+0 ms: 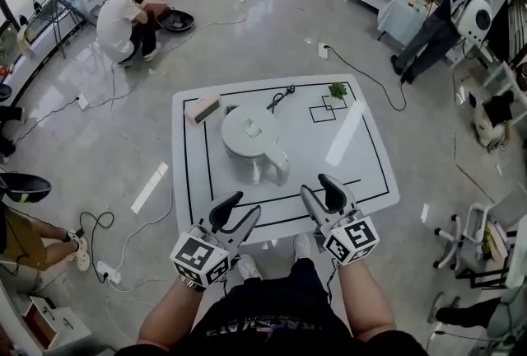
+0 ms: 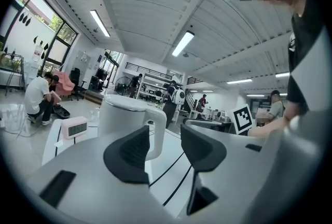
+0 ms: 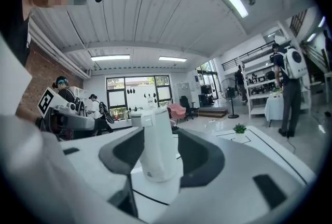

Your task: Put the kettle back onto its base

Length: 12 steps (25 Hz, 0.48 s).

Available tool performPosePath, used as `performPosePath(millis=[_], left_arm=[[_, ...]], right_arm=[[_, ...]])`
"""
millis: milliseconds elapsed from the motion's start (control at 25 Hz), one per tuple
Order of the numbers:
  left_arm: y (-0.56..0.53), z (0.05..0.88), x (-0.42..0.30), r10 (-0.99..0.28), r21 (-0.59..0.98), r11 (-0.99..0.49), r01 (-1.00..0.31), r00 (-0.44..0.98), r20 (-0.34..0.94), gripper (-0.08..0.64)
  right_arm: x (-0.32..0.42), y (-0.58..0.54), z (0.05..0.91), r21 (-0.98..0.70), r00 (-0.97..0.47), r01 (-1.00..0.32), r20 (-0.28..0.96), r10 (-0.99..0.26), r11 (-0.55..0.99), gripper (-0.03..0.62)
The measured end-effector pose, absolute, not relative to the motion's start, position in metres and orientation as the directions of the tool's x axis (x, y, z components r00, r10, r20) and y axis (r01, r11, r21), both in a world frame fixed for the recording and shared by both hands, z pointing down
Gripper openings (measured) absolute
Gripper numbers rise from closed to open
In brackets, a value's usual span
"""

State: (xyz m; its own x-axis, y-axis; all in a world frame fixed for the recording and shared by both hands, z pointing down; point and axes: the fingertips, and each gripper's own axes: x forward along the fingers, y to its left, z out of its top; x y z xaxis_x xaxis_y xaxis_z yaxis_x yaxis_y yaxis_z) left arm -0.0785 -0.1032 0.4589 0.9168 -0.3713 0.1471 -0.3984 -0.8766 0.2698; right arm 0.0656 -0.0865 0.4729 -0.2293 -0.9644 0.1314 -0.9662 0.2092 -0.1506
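White kettle stands upright at the middle of the worktop. Its handle is turned toward the near edge and a little to the right. No separate base shows. It may sit under the kettle, but that cannot be told. A black cord lies just behind the kettle.

Right gripper is the nearer one. Its jaws stand wide, and in the right gripper view the handle lines up with the gap, with neither pad pressing on it. Left gripper is held at the near edge with jaws moderately apart and nothing between them. The kettle lies ahead of it.

Judgement: any further move falls to the right gripper, straight forward along the handle's line.
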Motion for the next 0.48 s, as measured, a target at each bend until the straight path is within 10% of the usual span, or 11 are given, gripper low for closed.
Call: performPosePath(millis=[240, 480], left_arm=[[-0.091, 0.443, -0.053, -0.351, 0.283, -0.886, -0.368, 0.930, 0.111, 0.011], [-0.078, 0.442, -0.024, -0.410, 0.270, -0.862, -0.429, 0.903, 0.126, 0.005]], right_arm=[[0.093, -0.070, 0.429, -0.088, -0.181, -0.980, 0.054, -0.982, 0.176, 0.074], [0.109, -0.070, 0.409, -0.026, -0.273, -0.962, 0.010, -0.962, 0.272, 0.002]])
